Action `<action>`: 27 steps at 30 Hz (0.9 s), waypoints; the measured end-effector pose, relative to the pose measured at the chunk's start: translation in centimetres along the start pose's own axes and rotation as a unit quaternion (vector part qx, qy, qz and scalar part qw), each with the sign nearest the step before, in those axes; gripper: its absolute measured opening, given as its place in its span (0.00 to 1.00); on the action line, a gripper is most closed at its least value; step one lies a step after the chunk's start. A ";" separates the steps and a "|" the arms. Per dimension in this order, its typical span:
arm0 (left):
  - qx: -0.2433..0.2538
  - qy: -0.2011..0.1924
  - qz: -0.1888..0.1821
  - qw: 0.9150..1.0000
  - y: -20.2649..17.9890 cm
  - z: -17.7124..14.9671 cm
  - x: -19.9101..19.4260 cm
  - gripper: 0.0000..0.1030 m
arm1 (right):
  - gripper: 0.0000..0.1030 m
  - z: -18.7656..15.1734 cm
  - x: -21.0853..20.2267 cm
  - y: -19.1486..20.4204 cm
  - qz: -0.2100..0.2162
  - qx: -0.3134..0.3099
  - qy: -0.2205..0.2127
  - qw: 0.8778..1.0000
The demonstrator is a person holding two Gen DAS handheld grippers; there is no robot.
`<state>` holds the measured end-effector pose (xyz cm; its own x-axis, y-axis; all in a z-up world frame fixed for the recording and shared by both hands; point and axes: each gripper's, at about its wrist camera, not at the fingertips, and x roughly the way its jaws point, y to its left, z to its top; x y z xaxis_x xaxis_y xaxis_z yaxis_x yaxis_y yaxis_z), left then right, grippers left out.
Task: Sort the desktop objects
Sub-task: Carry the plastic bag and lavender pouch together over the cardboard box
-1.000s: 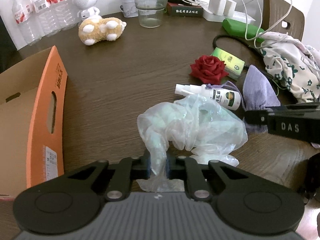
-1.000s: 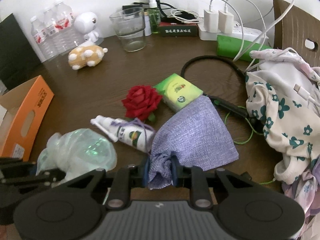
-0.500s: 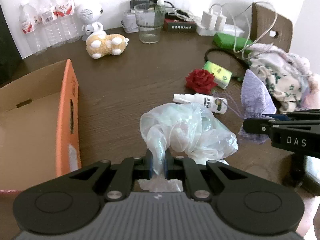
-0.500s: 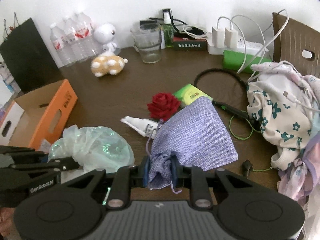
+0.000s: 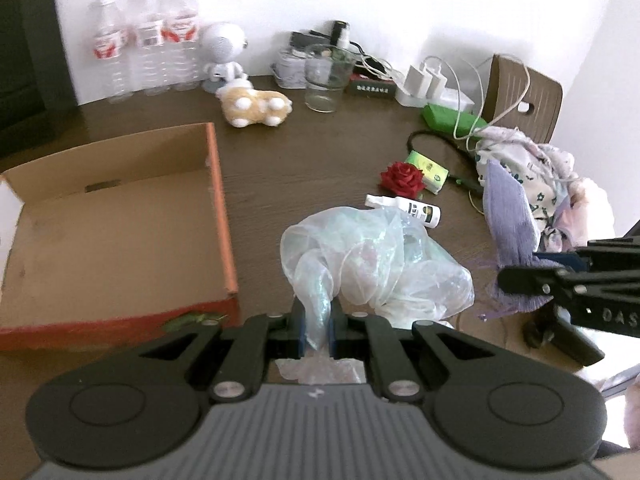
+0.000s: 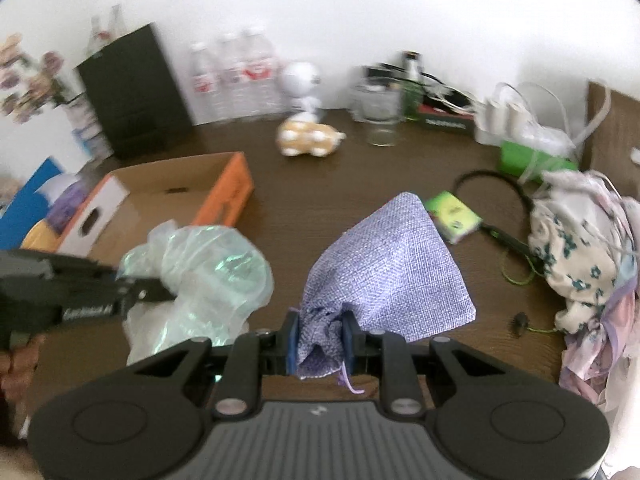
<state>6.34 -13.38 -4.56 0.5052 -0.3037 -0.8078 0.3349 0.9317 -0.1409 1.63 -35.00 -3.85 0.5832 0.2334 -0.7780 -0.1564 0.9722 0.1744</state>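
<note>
Fingers (image 5: 299, 330) of left gripper (image 5: 316, 330) clamped tight on a gathered fold of clear plastic bag (image 5: 372, 264); right gripper (image 6: 320, 338) pinched likewise on bunched neck of purple cloth pouch (image 6: 388, 264). Both held above brown table (image 5: 304, 152), beside open cardboard box (image 5: 120, 216). Probably light, limp, slippery film; best taken by bunched folds.
</note>
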 end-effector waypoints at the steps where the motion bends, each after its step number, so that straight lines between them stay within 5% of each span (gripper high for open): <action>1: -0.002 -0.002 0.002 1.000 0.5 -0.2 -0.6 0.09 | 0.20 0.0 -0.4 0.8 0.007 -0.006 0.001 1.000; 15: -0.070 0.002 0.028 0.997 9.0 -3.5 -8.3 0.09 | 0.20 -0.5 -1.7 11.1 0.099 -0.049 0.046 0.993; 23: -0.156 0.011 0.056 0.986 15.1 -6.2 -11.5 0.09 | 0.20 -0.4 -0.5 15.2 0.117 -0.054 0.060 0.990; 27: -0.158 0.011 0.057 0.986 16.7 -6.5 -12.1 0.09 | 0.20 0.0 0.3 17.1 0.125 -0.063 0.068 0.988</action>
<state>0.63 7.11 -0.88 0.5062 -0.1914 -0.8409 0.0099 0.9763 -0.2162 -0.87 -18.28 -1.11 0.4037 0.4521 -0.7954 -0.3842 0.8728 0.3012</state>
